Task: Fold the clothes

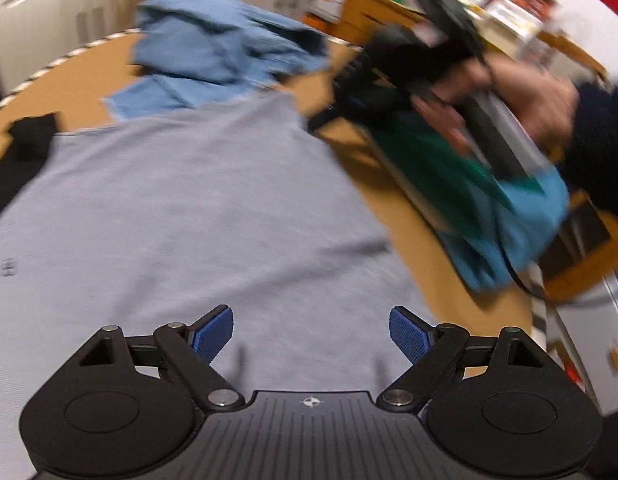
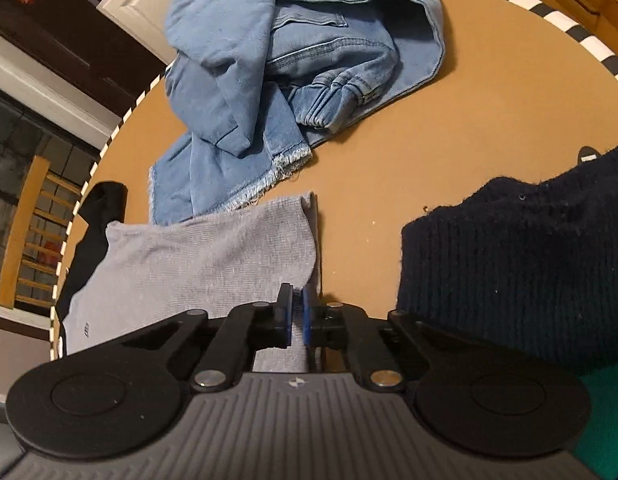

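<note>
Tan board of the round table (image 2: 489, 128) is filling both views, its striped rim curving along the upper right of the right wrist frame. Grey knit top (image 1: 181, 216) is lying flat across the centre of the left wrist frame, its long axis running from the bottom edge up toward the crumpled denim jeans (image 2: 277, 80) heaped at the top; a dark garment (image 2: 105, 204) is peeking out at its left edge. Left gripper (image 1: 311, 334) is hovering over the top's lower middle with its blue pads spread wide, holding nothing. Right gripper (image 2: 296, 316) is sitting at the top's right-hand edge in the lower centre of its frame, fingers drawn almost together with grey cloth seemingly pinched between them, though the slim gap leaves that unsure. Judging by this, the right side is the nearer one for carrying that edge leftward across the top's width
</note>
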Motion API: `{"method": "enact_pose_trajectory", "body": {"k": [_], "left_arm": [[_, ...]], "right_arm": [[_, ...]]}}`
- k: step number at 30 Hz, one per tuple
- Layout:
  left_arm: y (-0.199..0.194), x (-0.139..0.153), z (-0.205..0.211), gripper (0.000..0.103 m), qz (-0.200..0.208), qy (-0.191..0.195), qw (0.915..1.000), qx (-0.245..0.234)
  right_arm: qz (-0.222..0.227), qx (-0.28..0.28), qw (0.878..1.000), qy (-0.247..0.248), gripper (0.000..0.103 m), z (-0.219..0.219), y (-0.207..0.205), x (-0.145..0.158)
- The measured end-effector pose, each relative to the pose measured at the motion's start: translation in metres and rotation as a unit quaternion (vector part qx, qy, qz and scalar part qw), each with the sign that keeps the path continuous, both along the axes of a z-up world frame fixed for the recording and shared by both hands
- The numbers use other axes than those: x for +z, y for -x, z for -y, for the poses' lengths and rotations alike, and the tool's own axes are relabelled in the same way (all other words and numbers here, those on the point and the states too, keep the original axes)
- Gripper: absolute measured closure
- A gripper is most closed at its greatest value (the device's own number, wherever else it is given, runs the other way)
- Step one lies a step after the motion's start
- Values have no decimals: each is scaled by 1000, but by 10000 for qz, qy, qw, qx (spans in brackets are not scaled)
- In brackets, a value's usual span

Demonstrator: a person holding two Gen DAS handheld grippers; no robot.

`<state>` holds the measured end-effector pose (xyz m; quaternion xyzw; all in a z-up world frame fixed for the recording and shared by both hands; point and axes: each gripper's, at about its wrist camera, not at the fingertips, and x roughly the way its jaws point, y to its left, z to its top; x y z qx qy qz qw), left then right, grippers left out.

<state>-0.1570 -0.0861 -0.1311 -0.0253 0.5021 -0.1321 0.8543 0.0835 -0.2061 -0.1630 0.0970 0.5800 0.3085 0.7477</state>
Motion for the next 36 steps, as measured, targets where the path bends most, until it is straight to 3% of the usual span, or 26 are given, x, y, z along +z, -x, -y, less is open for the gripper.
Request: {"method": "enact_pose_trajectory", "body": {"k": [3, 6, 9, 12, 16, 17, 19, 21, 23, 24, 28, 36], "left_arm": [[5, -16, 28, 19, 19, -23, 9994, -348], [7, -31, 43, 20, -135, 63, 9992, -373], [11, -33, 50, 21, -71, 115, 9991, -394], [14, -33, 50, 24, -268, 507, 9977, -366], [17, -35, 53, 26, -246, 557, 9974, -390], [18, -34, 54, 29, -257, 590, 9971, -396], [19, -33, 54, 31, -280, 657, 9966, -409], [20, -32, 54, 35, -302, 723, 9960, -422], [21, -30, 55, 38, -325, 792, 9954, -434], [20, -30, 56, 45, -358, 872, 9946, -441], [23, -30, 59, 46, -454, 1055, 9920, -522], [28, -31, 59, 46, -629, 1381, 9868, -564]], "right_arm": [[162, -45, 9999, -17, 101, 1, -1, 4], [504, -63, 9987, 59, 102, 0, -2, 10], [371, -62, 9993, 63, 102, 0, -8, 10], [93, -69, 9999, 49, 92, 2, -11, 6], [-156, -454, 9985, -246, 85, 9, -23, -1], [-222, -490, 9980, -338, 77, 9, -27, -3], [-278, -494, 9976, -404, 71, 5, -32, -5], [-192, -384, 9984, -376, 70, -2, -36, -6], [-76, -269, 9990, -354, 73, -11, -39, -7], [-63, -201, 9990, -383, 74, -16, -41, -8], [62, 62, 9994, -345, 102, -32, -40, -9], [388, -190, 9990, -109, 102, -32, -49, 5]]}}
